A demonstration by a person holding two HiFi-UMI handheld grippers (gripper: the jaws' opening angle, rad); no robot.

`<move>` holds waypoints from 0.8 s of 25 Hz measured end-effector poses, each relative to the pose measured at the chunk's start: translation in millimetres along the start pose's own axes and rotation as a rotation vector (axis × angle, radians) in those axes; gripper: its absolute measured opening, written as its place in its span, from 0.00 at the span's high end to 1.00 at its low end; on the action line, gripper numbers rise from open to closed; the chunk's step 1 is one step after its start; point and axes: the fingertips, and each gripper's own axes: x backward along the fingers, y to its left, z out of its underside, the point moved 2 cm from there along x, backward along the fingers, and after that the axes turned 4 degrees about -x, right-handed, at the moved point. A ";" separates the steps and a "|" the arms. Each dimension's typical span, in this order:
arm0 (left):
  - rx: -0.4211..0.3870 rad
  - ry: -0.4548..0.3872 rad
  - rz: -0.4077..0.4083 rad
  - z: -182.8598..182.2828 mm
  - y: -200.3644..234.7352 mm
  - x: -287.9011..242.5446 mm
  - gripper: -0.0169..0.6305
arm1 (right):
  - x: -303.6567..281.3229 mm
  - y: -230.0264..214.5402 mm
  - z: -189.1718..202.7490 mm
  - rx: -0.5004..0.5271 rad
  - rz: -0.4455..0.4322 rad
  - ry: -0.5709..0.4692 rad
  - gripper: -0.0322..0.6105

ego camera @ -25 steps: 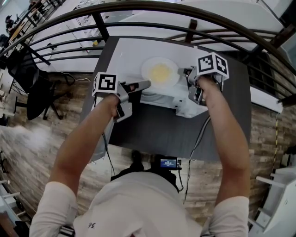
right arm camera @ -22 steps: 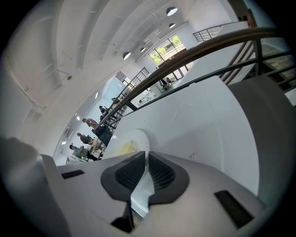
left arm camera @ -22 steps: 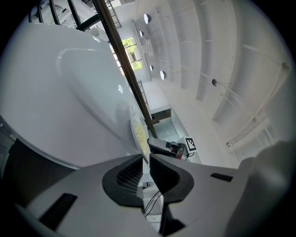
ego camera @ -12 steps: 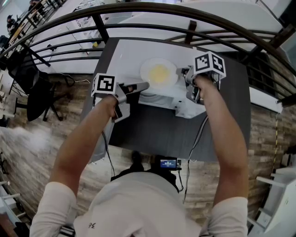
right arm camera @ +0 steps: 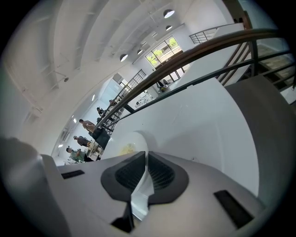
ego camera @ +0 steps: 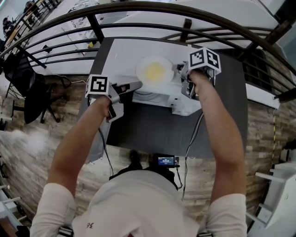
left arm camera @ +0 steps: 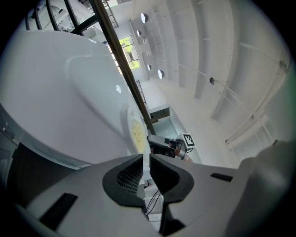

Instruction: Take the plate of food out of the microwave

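Note:
A white plate (ego camera: 155, 71) with yellow food in its middle is held level between both grippers, over the front of the white microwave (ego camera: 121, 54). My left gripper (ego camera: 138, 84) is shut on the plate's left rim. In the left gripper view the thin rim (left arm camera: 146, 157) runs between the pads, and the plate (left arm camera: 135, 134) shows edge-on. My right gripper (ego camera: 178, 70) is shut on the right rim. In the right gripper view the rim (right arm camera: 146, 159) sits between the pads, with the plate (right arm camera: 126, 144) beyond. Whether the plate rests on anything I cannot tell.
The microwave stands on a dark table (ego camera: 152, 134), with a white part (ego camera: 185, 105) jutting out at its front right. A curved dark railing (ego camera: 185, 14) runs behind the table. A black chair (ego camera: 27, 88) stands at the left. Cables and a small camera (ego camera: 166, 161) lie below the table's near edge.
The whole head view has shifted slightly up and left. Both grippers keep their hold on the plate's rim.

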 end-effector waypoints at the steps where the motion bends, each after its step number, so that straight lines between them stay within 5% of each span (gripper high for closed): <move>1: -0.004 -0.002 -0.003 0.6 0.0 0.0 0.92 | 1.0 -0.5 0.2 0.002 0.003 -0.002 0.92; 20: -0.068 -0.070 0.086 7.5 -24.0 7.5 0.92 | 3.8 -6.2 -22.6 0.124 0.113 -0.077 0.92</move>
